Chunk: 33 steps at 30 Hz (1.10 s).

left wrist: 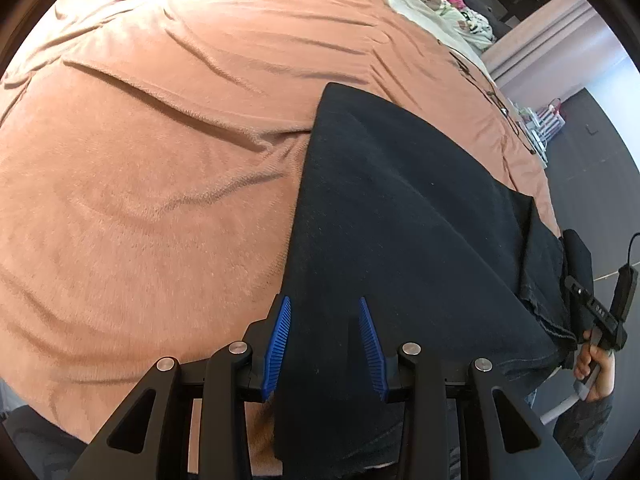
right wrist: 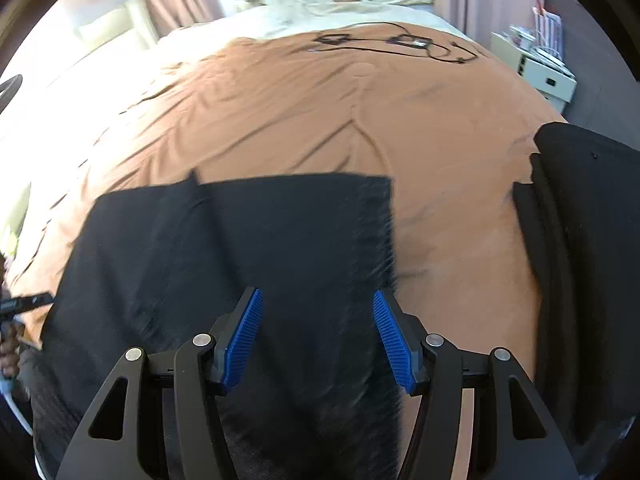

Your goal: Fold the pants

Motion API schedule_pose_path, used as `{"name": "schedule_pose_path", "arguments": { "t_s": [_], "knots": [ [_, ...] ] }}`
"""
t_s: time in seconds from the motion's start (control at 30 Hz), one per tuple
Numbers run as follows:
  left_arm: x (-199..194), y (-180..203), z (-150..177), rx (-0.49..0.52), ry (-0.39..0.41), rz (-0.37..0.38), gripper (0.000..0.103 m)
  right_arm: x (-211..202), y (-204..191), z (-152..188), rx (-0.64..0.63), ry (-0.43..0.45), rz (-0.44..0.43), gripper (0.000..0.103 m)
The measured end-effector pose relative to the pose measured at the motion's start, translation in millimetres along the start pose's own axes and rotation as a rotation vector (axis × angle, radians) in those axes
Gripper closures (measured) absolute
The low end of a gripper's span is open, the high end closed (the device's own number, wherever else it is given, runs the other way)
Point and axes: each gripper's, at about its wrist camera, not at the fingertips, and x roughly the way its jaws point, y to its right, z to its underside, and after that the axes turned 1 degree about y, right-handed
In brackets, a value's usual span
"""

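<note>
Currently: black pants (right wrist: 256,248) on brown blanket (left wrist: 160,160), soft, limp, likely light; grip doubled edges; left gripper (left wrist: 325,304) and right gripper (right wrist: 318,296) both unclenched, grasping nothing.

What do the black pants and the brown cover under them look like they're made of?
Black pants: a matte, fairly heavy woven fabric, possibly denim or cotton twill; it lies in flat panels with crisp edges and a stitched, slightly frayed hem. Brown cover: a soft, napped fabric like fleece or velour; fuzzy pile shows along its wrinkle ridges, with a slight sheen.
</note>
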Motion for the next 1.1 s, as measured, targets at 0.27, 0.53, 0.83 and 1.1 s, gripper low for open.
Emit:
{"name": "schedule_pose_path", "arguments": {
  "t_s": [0.27,0.53,0.83,1.1],
  "knots": [
    [10,-5,-6,-0.024,-0.007,-0.021,0.065,42,15,-44,-0.005,-0.022,0.006,0.047],
    [18,-8,-9,-0.041,-0.019,-0.022,0.065,59,17,-62,-0.049,-0.023,0.028,0.103],
    [12,-11,-6,-0.047,-0.006,-0.014,0.065,41,-5,-71,-0.137,0.065,0.12,0.103],
    [7,-16,1,-0.054,-0.008,-0.013,0.065,70,-16,-59,-0.139,0.001,0.186,0.099]
  ]
}}
